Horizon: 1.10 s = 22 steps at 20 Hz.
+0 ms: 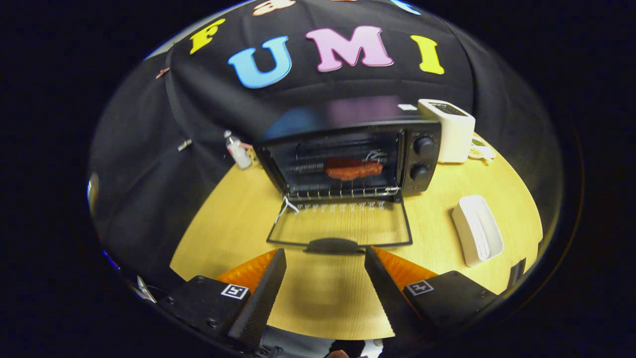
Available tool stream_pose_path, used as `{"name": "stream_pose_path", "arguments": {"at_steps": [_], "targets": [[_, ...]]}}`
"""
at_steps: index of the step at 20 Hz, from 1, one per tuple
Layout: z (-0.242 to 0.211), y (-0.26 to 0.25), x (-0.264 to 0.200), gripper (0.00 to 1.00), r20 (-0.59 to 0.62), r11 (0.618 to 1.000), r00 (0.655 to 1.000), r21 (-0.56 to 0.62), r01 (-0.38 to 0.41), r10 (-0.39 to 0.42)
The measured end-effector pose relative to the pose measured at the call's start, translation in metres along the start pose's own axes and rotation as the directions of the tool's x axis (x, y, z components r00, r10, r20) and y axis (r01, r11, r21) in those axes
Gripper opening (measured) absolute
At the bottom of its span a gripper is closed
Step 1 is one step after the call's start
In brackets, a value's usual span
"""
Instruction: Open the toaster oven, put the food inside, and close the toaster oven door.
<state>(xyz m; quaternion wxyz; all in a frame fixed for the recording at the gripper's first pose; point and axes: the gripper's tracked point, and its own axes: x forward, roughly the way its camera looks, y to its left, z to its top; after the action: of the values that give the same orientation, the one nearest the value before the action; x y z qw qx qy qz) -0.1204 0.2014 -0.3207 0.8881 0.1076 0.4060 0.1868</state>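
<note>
A black toaster oven [420, 159] stands at the back of the wooden table [233, 223]. Its glass door [343, 226] hangs fully open, lying flat toward me, with the black handle [332, 245] at its near edge. A reddish-brown piece of food [353, 169] lies on the wire rack inside the oven. My gripper [325, 256] is open and holds nothing. Its orange-and-black fingers [266, 281] flank the handle just short of the door's near edge, without touching it.
A white appliance [449, 129] stands right of the oven, with a small dish [479, 149] behind it. A white tray [477, 233] lies on the table's right side. A small white bottle [238, 151] stands left of the oven.
</note>
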Motion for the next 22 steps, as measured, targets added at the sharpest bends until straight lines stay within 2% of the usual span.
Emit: {"name": "stream_pose_path", "arguments": {"at_steps": [4,9,14,17,22], "targets": [[-0.048,0.009,0.026,0.99,-0.135,0.999,0.99,-0.04,0.025,-0.031],[-0.058,-0.002,0.067,0.99,-0.198,0.992,0.972,-0.029,0.12,-0.124],[-0.06,-0.024,0.094,0.99,-0.228,0.972,0.945,-0.021,0.235,-0.234],[-0.046,-0.032,0.1,0.98,-0.226,0.961,0.936,-0.006,0.276,-0.27],[-0.039,-0.03,0.095,0.98,-0.18,0.964,0.948,-0.024,0.263,-0.263]]}}
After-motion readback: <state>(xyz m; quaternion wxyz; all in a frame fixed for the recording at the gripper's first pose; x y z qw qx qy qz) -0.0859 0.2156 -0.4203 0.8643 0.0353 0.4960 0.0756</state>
